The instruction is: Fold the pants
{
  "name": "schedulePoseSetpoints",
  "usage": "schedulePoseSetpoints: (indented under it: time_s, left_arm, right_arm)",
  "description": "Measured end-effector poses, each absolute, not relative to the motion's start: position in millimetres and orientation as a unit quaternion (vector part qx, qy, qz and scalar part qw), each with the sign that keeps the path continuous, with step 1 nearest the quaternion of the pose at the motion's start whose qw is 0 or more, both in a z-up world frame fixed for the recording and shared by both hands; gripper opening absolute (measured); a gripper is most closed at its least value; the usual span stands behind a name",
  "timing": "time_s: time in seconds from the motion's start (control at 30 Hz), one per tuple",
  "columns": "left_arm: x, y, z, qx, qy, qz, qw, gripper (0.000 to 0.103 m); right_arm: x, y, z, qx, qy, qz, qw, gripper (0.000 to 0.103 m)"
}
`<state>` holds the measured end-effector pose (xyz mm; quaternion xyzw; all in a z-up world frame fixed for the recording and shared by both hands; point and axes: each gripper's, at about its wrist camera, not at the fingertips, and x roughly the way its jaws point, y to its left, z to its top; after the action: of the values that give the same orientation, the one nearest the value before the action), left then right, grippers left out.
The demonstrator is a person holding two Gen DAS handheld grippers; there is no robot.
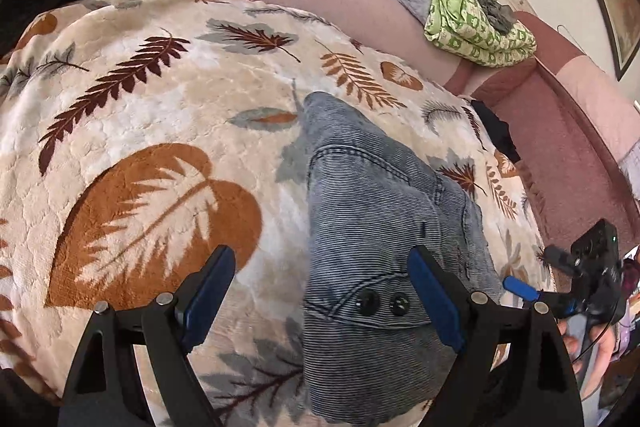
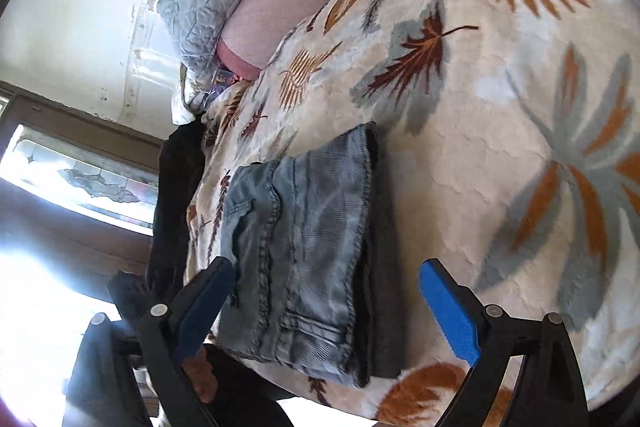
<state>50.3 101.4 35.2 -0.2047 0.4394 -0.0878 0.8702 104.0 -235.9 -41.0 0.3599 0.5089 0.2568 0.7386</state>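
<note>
Left wrist view, folded pants (image 1: 376, 227) lengthwise away from camera (buttons nearest), both grippers' fingers spread, empty.

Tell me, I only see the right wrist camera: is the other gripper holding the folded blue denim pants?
Observer: No. The left gripper is open above the folded blue denim pants, gripping nothing.
Operator: Do the pants have buttons?
Observer: Yes, two black buttons sit side by side on them.
Operator: Is anything on the green cloth?
Observer: A small grey crumpled thing lies on the green patterned cloth.
</note>
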Motion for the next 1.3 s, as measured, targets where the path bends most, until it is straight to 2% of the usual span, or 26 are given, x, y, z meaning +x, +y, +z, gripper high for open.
schedulePoseSetpoints:
  time_s: [0.13, 0.3, 0.53, 0.63, 0.8, 0.87, 0.93, 0.97, 1.0, 1.2, 1.23, 1.3]
  left_arm:
    - [49.3, 107.3, 26.2, -0.213, 0.442, -0.083, 0.868, 0.089]
    - [44.5, 109.5, 26.5, -0.212, 0.434, -0.079, 0.872, 0.088]
    - [43.0, 85.1, 31.4, -0.164, 0.432, -0.098, 0.881, 0.088]
    - [41.2, 79.5, 31.4, -0.145, 0.434, -0.098, 0.884, 0.089]
    - [40.4, 81.5, 28.8, -0.146, 0.436, -0.094, 0.883, 0.089]
    - [41.8, 79.8, 26.9, -0.146, 0.44, -0.095, 0.881, 0.089]
    - [41.3, 77.1, 26.5, -0.139, 0.439, -0.096, 0.882, 0.089]
    - [41.5, 75.9, 25.2, -0.135, 0.441, -0.097, 0.882, 0.089]
    - [41.7, 75.5, 23.5, -0.134, 0.444, -0.097, 0.881, 0.089]
    - [42.9, 78.0, 18.1, -0.147, 0.452, -0.103, 0.874, 0.089]
    - [42.9, 76.8, 18.3, -0.147, 0.454, -0.107, 0.873, 0.089]
    - [41.0, 72.5, 21.3, -0.136, 0.451, -0.115, 0.875, 0.089]
  right_arm:
    - [102.8, -226.4, -42.2, 0.408, 0.507, 0.299, 0.697, 0.096]
    - [69.3, -227.1, -53.9, 0.411, 0.52, 0.285, 0.692, 0.096]
    - [59.4, -227.1, -72.7, 0.443, 0.53, 0.285, 0.664, 0.095]
    - [60.2, -220.6, -79.9, 0.44, 0.554, 0.275, 0.651, 0.089]
    - [56.1, -220.2, -83.0, 0.444, 0.555, 0.28, 0.645, 0.087]
    - [58.3, -216.8, -87.9, 0.445, 0.561, 0.276, 0.641, 0.079]
    - [63.0, -211.0, -83.0, 0.408, 0.569, 0.265, 0.663, 0.055]
    - [64.8, -209.5, -81.5, 0.392, 0.573, 0.257, 0.672, 0.031]
    - [66.6, -207.8, -78.7, 0.376, 0.577, 0.249, 0.681, 0.019]
    - [60.1, -173.4, -24.7, 0.186, 0.538, 0.224, 0.791, 0.015]
    - [58.2, -165.8, -26.9, 0.139, 0.532, 0.21, 0.808, 0.015]
    - [59.4, -161.3, -48.7, 0.125, 0.547, 0.201, 0.803, 0.015]
